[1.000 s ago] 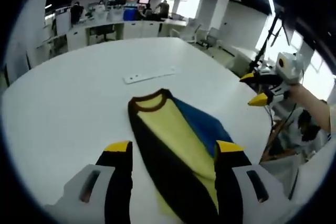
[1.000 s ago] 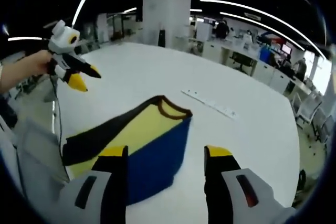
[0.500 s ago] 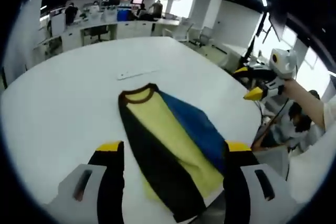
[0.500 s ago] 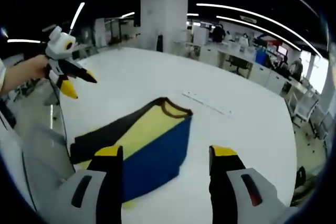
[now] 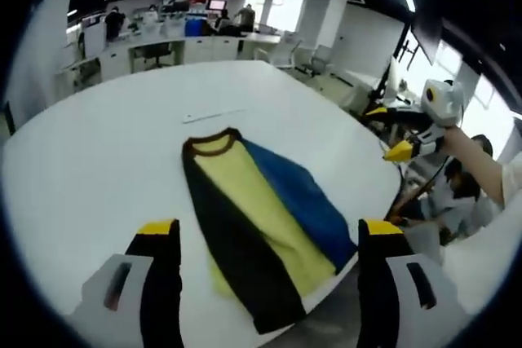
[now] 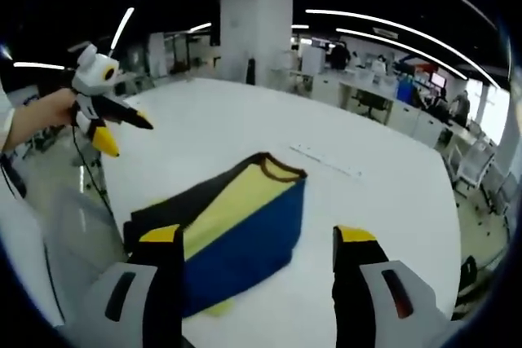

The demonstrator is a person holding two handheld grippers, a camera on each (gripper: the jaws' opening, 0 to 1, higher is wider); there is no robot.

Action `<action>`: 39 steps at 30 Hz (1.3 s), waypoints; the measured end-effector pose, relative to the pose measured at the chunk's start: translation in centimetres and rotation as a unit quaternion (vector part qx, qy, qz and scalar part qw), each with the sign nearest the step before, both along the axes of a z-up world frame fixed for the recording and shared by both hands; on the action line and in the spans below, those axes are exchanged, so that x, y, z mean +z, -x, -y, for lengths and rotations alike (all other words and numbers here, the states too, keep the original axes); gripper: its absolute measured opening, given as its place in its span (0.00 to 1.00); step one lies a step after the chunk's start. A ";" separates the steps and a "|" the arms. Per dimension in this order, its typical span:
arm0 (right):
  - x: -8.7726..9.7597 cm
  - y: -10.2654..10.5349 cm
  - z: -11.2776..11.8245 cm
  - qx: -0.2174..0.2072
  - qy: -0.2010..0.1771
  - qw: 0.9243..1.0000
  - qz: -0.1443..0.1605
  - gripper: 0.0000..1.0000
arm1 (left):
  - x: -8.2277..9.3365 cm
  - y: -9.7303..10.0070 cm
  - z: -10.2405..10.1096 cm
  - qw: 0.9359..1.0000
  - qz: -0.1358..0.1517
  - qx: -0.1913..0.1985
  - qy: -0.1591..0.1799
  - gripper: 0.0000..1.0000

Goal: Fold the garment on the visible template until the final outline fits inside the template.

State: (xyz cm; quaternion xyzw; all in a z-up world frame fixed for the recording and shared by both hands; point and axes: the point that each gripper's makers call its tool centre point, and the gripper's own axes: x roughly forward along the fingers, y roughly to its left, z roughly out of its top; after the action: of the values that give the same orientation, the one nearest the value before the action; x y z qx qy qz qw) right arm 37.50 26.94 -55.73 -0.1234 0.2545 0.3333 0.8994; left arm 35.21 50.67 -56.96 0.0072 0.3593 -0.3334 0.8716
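A long-folded garment (image 5: 261,209) lies flat on the white round table (image 5: 98,152), with a black strip, a yellow strip and a blue strip side by side and a brown collar (image 5: 214,143) at the far end. Its hem end reaches the table's near edge. My left gripper (image 5: 267,234) hovers open above that end, holding nothing. In the right gripper view the same garment (image 6: 236,234) shows blue side nearest, and my right gripper (image 6: 258,238) hangs open over it. A hand holds each gripper off the table's side: the right gripper (image 5: 390,132) and the left gripper (image 6: 122,130), both with jaws apart.
A thin white strip (image 5: 214,115) lies on the table beyond the collar, also the white strip (image 6: 326,160). The table edge (image 5: 359,258) drops to grey floor close by. A person sits beside the table (image 5: 457,193). Desks, chairs and a white pillar (image 6: 257,26) stand behind.
Both views have drawn back and up from the garment, so its whole hem end now shows. The garment itself lies as before. Both grippers stay open.
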 end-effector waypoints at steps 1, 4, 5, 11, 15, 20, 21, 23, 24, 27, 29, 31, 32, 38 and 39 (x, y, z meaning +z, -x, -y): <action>0.2 0.4 0.1 -0.001 -0.001 1.000 0.000 0.75 | -0.2 0.5 0.1 1.000 -0.004 -0.003 -0.002 0.90; 0.5 1.2 0.4 -0.003 -0.002 1.000 0.002 0.78 | -0.5 1.8 0.0 1.000 -0.008 -0.007 -0.012 0.96; 0.7 1.6 0.6 -0.005 -0.001 1.000 0.004 0.79 | -0.4 2.3 -0.1 1.000 -0.008 -0.008 -0.013 0.98; 1.4 3.7 1.5 -0.011 0.012 1.000 0.014 0.82 | 0.2 4.2 -0.9 1.000 -0.008 -0.005 -0.006 0.99; 1.8 5.0 2.0 -0.013 0.012 1.000 0.013 0.87 | 0.5 5.3 -1.6 1.000 -0.010 -0.007 -0.015 0.99; 2.3 6.3 3.6 -0.036 0.009 0.999 0.017 0.89 | 0.9 6.3 -2.1 1.000 -0.006 -0.001 -0.011 0.99; 2.4 6.4 3.9 -0.043 0.004 0.999 0.019 0.90 | 0.8 6.6 -2.2 1.000 -0.008 -0.001 -0.012 0.99; 2.7 6.4 4.9 -0.065 0.003 0.998 0.027 0.91 | 0.7 7.0 -2.4 1.000 -0.010 -0.001 -0.013 0.99; 2.7 6.4 5.4 -0.074 0.005 0.997 0.029 0.93 | 0.7 7.3 -2.5 1.000 -0.011 0.002 -0.012 0.99; 2.7 6.7 6.6 -0.086 0.009 0.996 0.028 0.98 | 0.9 7.7 -2.7 1.000 -0.012 0.006 -0.009 0.99; 2.8 7.0 7.3 -0.088 0.011 0.996 0.026 0.99 | 0.9 7.9 -3.1 1.000 -0.015 0.011 -0.006 0.99; 3.0 7.2 7.8 -0.090 0.013 0.996 0.025 0.99 | 0.9 8.1 -3.6 1.000 -0.020 0.022 0.002 0.99; 3.0 7.4 8.1 -0.091 0.013 0.995 0.025 1.00 | 1.0 8.1 -3.7 0.999 -0.020 0.025 0.004 0.99; 2.8 8.5 8.3 -0.083 0.002 0.996 0.011 1.00 | 1.5 8.7 -4.9 0.999 -0.017 0.039 0.002 1.00; 2.8 8.7 8.2 -0.079 -0.002 0.997 0.008 1.00 | 1.6 8.8 -5.0 0.999 -0.017 0.038 0.002 1.00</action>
State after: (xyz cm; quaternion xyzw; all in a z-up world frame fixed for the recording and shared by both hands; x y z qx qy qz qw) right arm 28.77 18.75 -52.97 -0.1040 0.2561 0.2603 0.9251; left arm 26.40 55.66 -55.37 -0.0143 0.3736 -0.3006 0.8774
